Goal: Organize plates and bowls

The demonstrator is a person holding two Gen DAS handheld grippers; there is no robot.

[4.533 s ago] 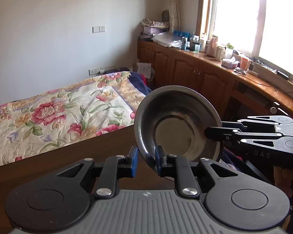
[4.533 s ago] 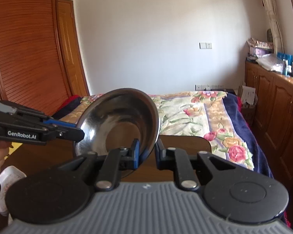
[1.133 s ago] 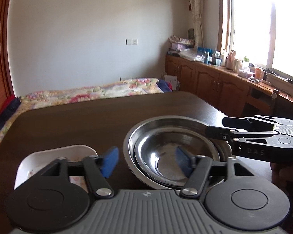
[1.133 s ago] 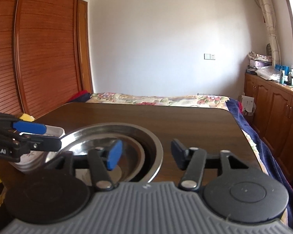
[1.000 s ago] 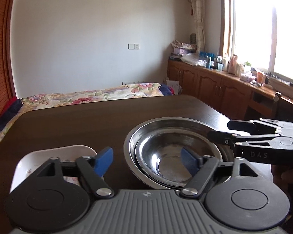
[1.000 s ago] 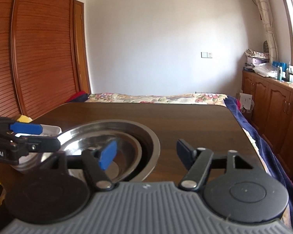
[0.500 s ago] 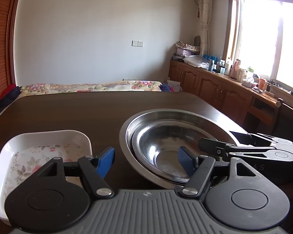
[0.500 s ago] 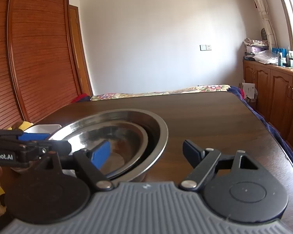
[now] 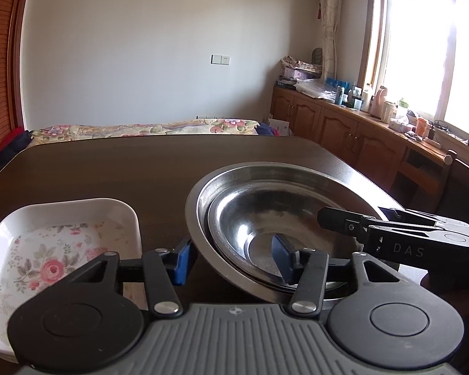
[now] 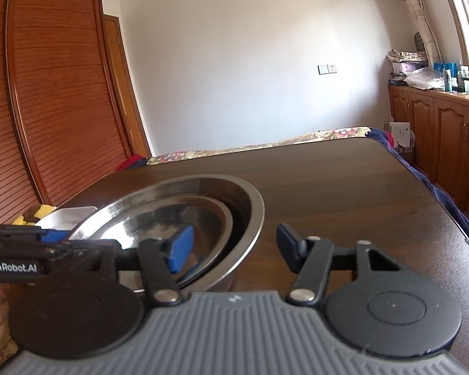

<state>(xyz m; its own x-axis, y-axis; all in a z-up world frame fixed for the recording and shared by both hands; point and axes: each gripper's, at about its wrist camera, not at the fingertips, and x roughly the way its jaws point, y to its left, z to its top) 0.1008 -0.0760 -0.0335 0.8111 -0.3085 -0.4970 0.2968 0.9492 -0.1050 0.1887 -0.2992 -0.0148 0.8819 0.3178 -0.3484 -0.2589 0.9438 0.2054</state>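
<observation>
On my dark brown wooden worktop the smaller round stainless-steel bowl sits nested inside the larger round stainless-steel bowl, the pair resting near the worktop's right side in the left wrist view. My left gripper has its blue-padded jaws spread apart, one pad outside the larger bowl's near rim and the other over the inside of the smaller bowl, gripping nothing. My right gripper is likewise spread wide, straddling the opposite rim with one pad inside and one outside, clamped on nothing. Just to the left of the bowls, apart from them, lies the white rectangular ceramic dish with a pink floral print. I judge the nesting step finished, with both bowls released, and the flowered dish the item left to sort. My next move, I think, calls for lifting both grippers clear of the rims without nudging the stack, then swinging the left one over the dish's near edge and closing on its thin wall. The glazed rim looks slippery, so I would grip squarely and lift level.
</observation>
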